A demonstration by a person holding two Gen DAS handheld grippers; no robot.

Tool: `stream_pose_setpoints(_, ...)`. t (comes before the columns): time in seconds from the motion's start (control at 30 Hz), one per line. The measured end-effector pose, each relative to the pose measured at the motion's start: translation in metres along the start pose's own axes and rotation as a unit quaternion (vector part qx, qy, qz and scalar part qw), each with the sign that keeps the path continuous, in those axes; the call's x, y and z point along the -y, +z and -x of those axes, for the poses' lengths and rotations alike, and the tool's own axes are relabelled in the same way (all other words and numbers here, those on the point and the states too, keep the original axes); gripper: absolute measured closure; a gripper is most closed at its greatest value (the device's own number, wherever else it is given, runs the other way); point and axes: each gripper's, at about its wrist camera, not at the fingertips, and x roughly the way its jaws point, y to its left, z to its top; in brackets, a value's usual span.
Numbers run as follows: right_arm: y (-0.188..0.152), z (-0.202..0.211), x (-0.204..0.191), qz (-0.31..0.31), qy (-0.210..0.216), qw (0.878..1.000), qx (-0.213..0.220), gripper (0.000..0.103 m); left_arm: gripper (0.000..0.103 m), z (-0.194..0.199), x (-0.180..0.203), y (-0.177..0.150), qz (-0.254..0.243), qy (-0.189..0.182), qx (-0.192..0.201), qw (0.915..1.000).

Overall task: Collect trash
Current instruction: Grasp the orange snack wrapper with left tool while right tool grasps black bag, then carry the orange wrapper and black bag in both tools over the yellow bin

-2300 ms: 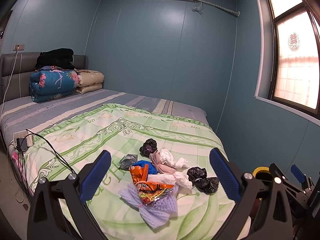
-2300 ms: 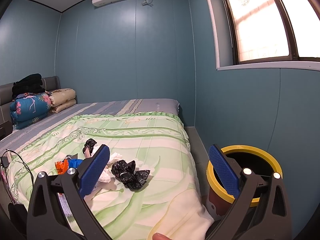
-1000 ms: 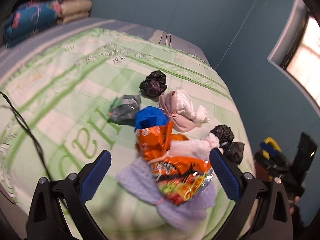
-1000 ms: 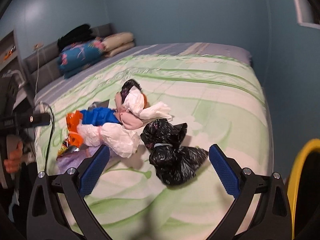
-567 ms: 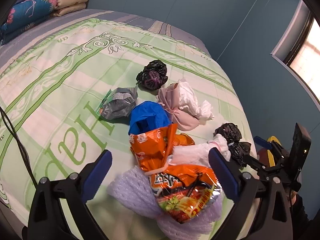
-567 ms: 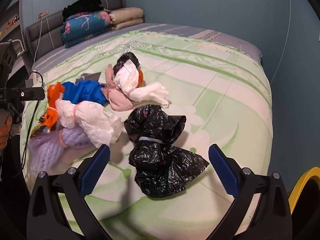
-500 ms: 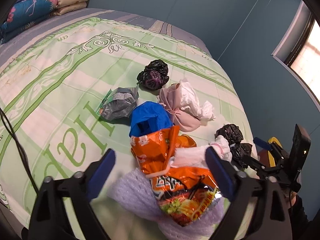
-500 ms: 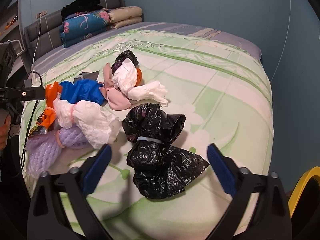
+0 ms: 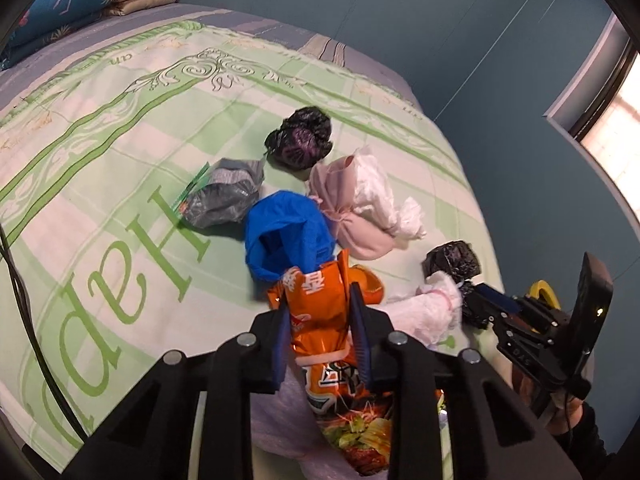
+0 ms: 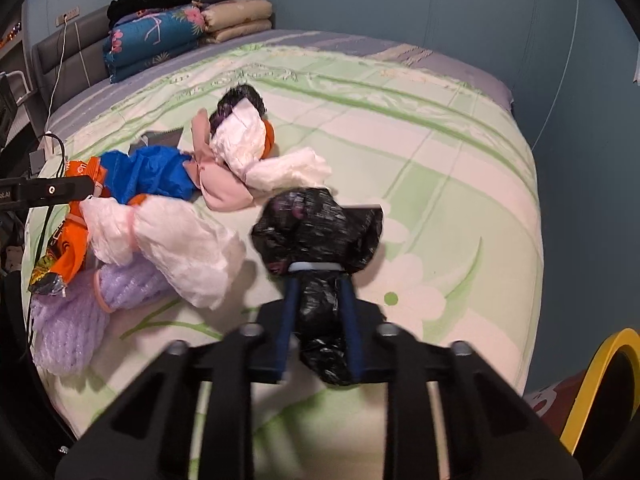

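Trash lies in a heap on the green patterned bedspread (image 9: 120,128). My left gripper (image 9: 320,320) is closing its blue jaws, and the pads press the sides of the orange snack packet (image 9: 316,300), which lies on lilac foam netting (image 10: 72,320). My right gripper (image 10: 319,308) is closing too, its pads squeezing the lower half of a tied black bag (image 10: 316,228). Still loose on the bed are a blue bag (image 9: 284,232), a pink bundle (image 9: 352,208), a white bundle (image 10: 172,236), a grey packet (image 9: 224,196) and a dark bag (image 9: 300,140).
A yellow-rimmed bin (image 10: 592,380) stands on the floor past the bed's foot corner. Folded quilts and pillows (image 10: 160,36) sit at the headboard. A black cable (image 9: 24,300) runs along the bed's left edge. Blue walls close in behind and to the right.
Both grippers dropped closer to the trash heap. Their jaws went from wide open to pinched, the left on the orange packet, the right on the black bag.
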Motion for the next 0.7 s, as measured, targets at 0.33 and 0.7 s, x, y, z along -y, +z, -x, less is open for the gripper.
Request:
stream_pose_setpoints(0.33, 0.006, 0.048, -0.005, -0.008, -0.007, 0.998, 0.060, 0.103, 0.079, 0.051, -0.002, 0.002, -0.011, -0.039, 0.046, 0.9981)
stream_pose_setpoints(0.7, 0.002, 0.119, -0.009, -0.027, 0.028, 0.992, 0.122, 0.103, 0.079, 0.116, -0.018, 0.005, -0.009, -0.034, 0.099, 0.9944)
